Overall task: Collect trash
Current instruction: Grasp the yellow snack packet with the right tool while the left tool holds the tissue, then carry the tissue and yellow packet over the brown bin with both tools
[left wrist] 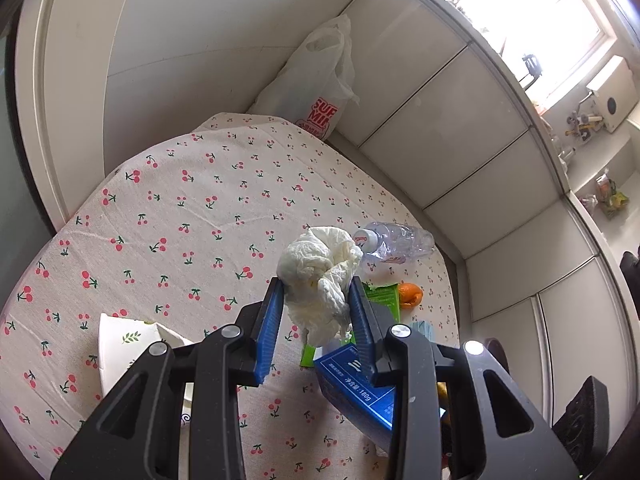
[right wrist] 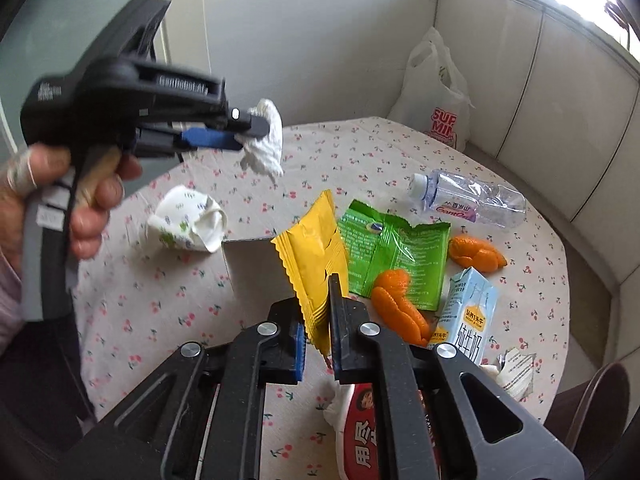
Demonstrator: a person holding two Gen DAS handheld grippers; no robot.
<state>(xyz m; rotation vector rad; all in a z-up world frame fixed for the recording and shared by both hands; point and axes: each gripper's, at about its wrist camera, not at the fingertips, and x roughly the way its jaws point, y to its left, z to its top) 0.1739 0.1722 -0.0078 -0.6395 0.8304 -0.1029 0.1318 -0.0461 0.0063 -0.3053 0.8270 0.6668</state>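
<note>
Left tool [left wrist: 316, 300] clamps a crumpled tissue [left wrist: 320, 276] above the tabletop [left wrist: 160, 200]; right tool [right wrist: 318, 320] pinches a yellow snack wrapper [right wrist: 314, 256] by its lower edge, lifted. Risk: the thin wrapper slips from that edge grip, or the tissue tears loose, before reaching the white plastic bag [right wrist: 436, 92] beyond the far edge.

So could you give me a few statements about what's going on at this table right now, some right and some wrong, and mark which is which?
1. The left gripper holds a crumpled white tissue. True.
2. The right gripper is empty. False: it is shut on a yellow wrapper.
3. The plastic bottle stands upright. False: it lies on its side on the tablecloth.
4. Orange peel lies beside the green wrapper. True.
5. The white shopping bag is on the table. False: it stands behind the table, against the wall.
</note>
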